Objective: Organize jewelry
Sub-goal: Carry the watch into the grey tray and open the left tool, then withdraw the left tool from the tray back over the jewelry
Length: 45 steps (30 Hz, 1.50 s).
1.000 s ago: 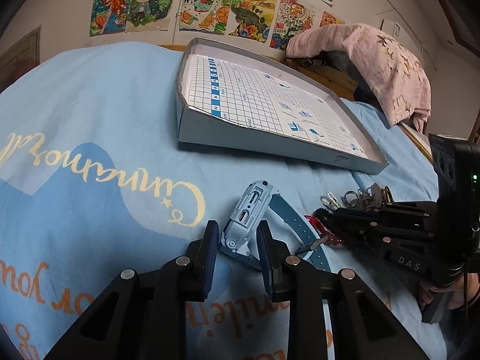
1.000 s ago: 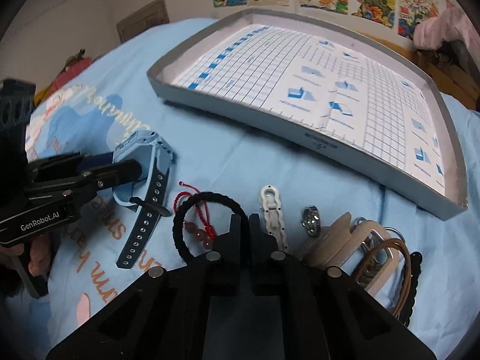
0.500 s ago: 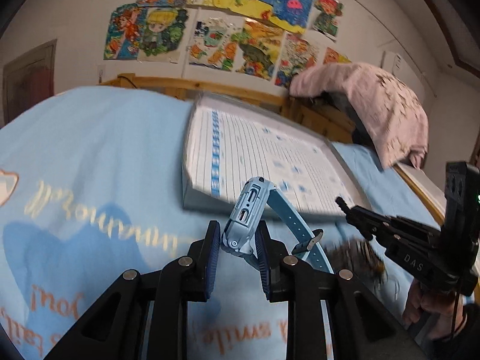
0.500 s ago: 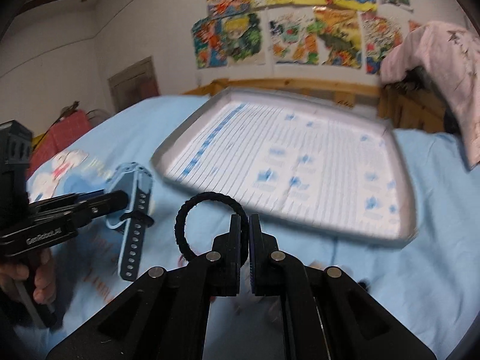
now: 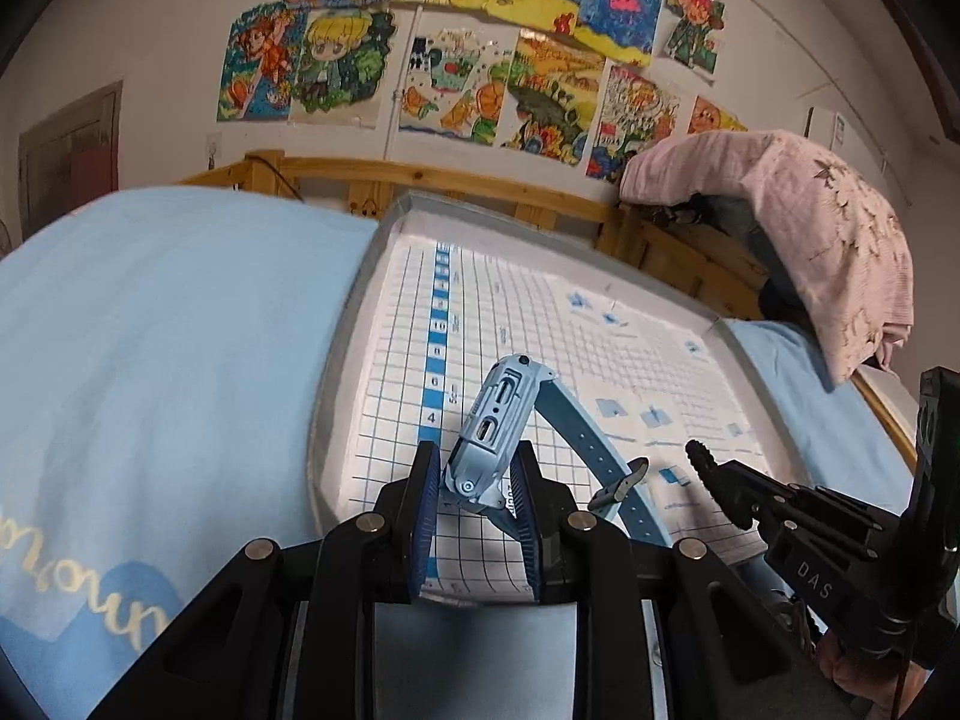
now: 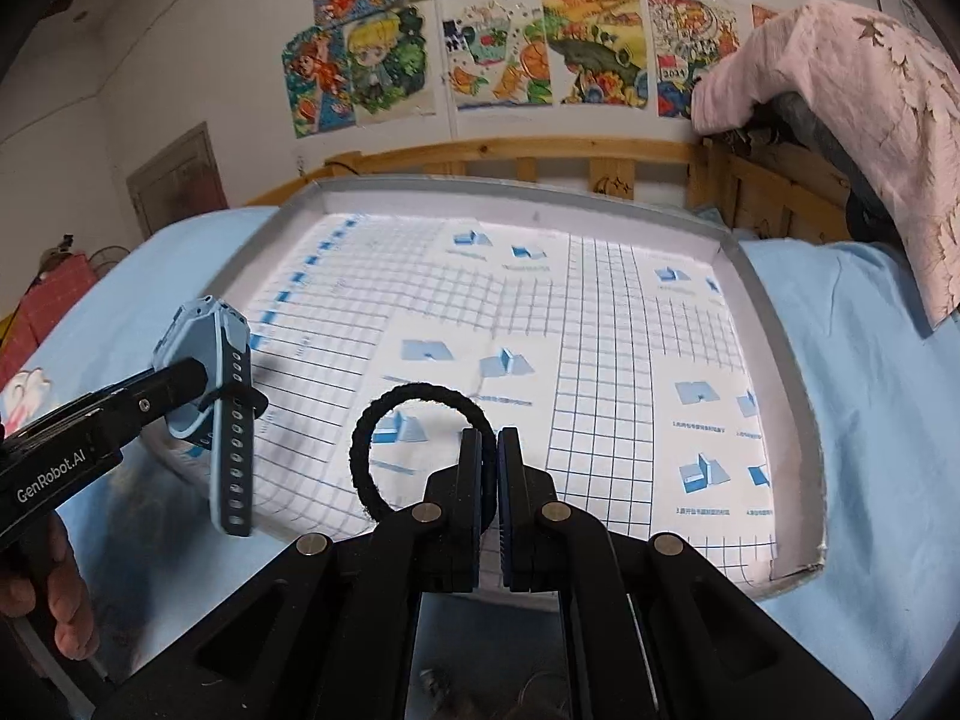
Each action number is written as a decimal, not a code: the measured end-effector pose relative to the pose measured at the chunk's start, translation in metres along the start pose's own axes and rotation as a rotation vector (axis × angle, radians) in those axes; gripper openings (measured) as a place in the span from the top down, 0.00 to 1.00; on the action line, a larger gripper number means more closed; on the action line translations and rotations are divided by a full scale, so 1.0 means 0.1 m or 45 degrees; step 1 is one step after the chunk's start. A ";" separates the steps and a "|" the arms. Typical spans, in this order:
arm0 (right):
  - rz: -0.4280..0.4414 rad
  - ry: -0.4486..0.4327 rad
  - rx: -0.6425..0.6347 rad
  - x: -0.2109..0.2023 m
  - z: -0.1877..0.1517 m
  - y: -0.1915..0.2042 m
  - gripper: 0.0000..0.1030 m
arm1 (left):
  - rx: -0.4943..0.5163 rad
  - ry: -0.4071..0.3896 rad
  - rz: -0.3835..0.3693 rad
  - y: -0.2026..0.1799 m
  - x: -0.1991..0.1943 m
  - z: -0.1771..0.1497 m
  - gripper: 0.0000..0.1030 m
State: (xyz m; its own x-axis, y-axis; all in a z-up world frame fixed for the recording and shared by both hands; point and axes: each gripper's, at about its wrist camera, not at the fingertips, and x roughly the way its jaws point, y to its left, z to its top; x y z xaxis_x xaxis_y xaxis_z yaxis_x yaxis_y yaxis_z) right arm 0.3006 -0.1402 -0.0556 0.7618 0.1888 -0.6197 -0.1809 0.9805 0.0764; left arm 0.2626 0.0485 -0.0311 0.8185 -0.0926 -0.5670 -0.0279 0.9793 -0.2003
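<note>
A light blue watch (image 5: pixel 495 420) with a darker blue strap is clamped by its case in my left gripper (image 5: pixel 474 480), held in the air over the near left corner of the shallow grey box lid (image 5: pixel 336 372). From the right wrist view the same watch (image 6: pixel 207 354) hangs at the left, strap dangling over the lid's near left corner (image 6: pixel 252 258). My right gripper (image 6: pixel 489 450) is shut on a black braided bracelet (image 6: pixel 384 420), whose loop stands up to the left of the fingers, above the lid's gridded paper floor.
The lid lies on a light blue bedspread (image 5: pixel 180 312) with gold lettering. A wooden bed rail (image 6: pixel 540 162) runs behind it, and a pink cloth (image 6: pixel 852 78) drapes over something at the back right. Drawings hang on the wall. A hand (image 6: pixel 66 600) grips the left tool.
Both grippers have lifted their items off the bedspread and carried them forward over the lid. The pile of other jewelry has dropped out of the right wrist view.
</note>
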 end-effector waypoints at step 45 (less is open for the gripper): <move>-0.171 -0.533 -0.007 -2.47 -1.01 -0.12 0.04 | 0.111 -0.373 0.042 -0.26 -2.04 -1.01 0.00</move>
State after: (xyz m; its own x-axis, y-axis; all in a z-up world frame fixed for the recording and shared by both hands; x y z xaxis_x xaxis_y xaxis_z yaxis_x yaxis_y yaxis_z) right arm 0.0514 -0.2042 0.0177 0.9651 0.0660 -0.2535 -0.0651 0.9978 0.0120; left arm 0.0383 0.0235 0.0088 0.9490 -0.0170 -0.3148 -0.0185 0.9938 -0.1094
